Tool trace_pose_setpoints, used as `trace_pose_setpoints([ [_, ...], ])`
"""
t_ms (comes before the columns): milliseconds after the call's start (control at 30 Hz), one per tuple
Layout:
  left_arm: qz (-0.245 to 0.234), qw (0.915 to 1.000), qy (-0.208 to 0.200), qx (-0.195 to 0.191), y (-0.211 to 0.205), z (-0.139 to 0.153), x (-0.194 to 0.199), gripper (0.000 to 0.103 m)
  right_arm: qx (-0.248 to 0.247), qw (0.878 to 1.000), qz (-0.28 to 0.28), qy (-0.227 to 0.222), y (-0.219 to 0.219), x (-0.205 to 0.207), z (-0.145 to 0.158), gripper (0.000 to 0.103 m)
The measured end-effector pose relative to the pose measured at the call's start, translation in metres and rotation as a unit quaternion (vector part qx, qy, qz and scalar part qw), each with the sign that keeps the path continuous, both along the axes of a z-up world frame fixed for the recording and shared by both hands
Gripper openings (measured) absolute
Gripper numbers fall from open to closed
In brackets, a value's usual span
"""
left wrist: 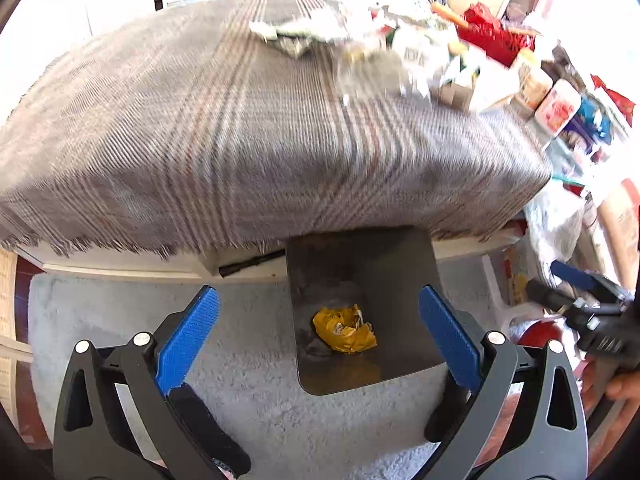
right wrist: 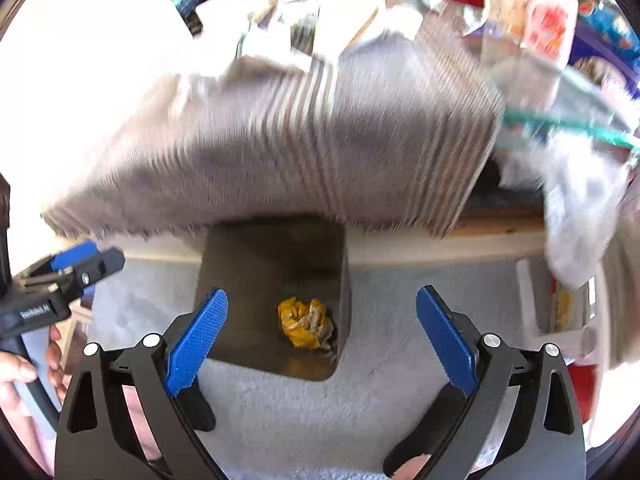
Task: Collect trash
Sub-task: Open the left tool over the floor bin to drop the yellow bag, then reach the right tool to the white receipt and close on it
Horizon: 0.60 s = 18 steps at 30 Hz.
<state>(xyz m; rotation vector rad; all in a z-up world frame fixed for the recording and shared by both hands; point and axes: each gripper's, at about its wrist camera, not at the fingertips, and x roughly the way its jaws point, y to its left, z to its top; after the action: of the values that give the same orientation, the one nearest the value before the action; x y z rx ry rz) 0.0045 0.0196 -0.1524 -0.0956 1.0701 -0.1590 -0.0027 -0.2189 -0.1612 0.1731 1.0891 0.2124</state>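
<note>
A crumpled yellow wrapper (left wrist: 345,330) (right wrist: 306,324) lies at the bottom of a dark bin (left wrist: 400,264) (right wrist: 276,248) that stands on the pale rug by the bed's foot. My left gripper (left wrist: 320,320) hangs above the bin, open, nothing between its blue pads. My right gripper (right wrist: 322,320) is open above the same bin, holding nothing. Each gripper shows in the other's view: the right gripper (left wrist: 592,304) at the right edge, the left gripper (right wrist: 60,276) at the left edge. More trash (left wrist: 384,52) (right wrist: 304,28), papers and wrappers, is piled on the far part of the bed.
A grey striped blanket (left wrist: 240,128) (right wrist: 280,140) with a fringe covers the bed and overhangs the bin's back. Tubs, boxes and a red bag (left wrist: 496,36) crowd the right side. A white plastic bag (left wrist: 556,216) (right wrist: 580,208) hangs at the right. A person's hand (right wrist: 16,372) holds the left gripper's handle.
</note>
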Motion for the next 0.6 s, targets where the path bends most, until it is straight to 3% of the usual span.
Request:
trace_pose_setpoints([
  [300, 0.01, 0.9988, -0.045, 0.015, 0.012, 0.061, 0.034, 0.095, 0.003, 0.997, -0.042, -0.068, -0.037, 0.041, 0.084, 0.097],
  [433, 0.016, 0.9968, -0.07, 0.036, 0.013, 0.079, 0.06, 0.094, 0.006, 0.996, -0.052, -0.078, -0.041, 0.067, 0.097, 0.097],
  [600, 0.022, 0.997, -0.071, 0.022, 0.013, 0.086, 0.097, 0.092, 0.021, 0.993, -0.07, -0.089, -0.049, 0.103, 0.106, 0.097],
])
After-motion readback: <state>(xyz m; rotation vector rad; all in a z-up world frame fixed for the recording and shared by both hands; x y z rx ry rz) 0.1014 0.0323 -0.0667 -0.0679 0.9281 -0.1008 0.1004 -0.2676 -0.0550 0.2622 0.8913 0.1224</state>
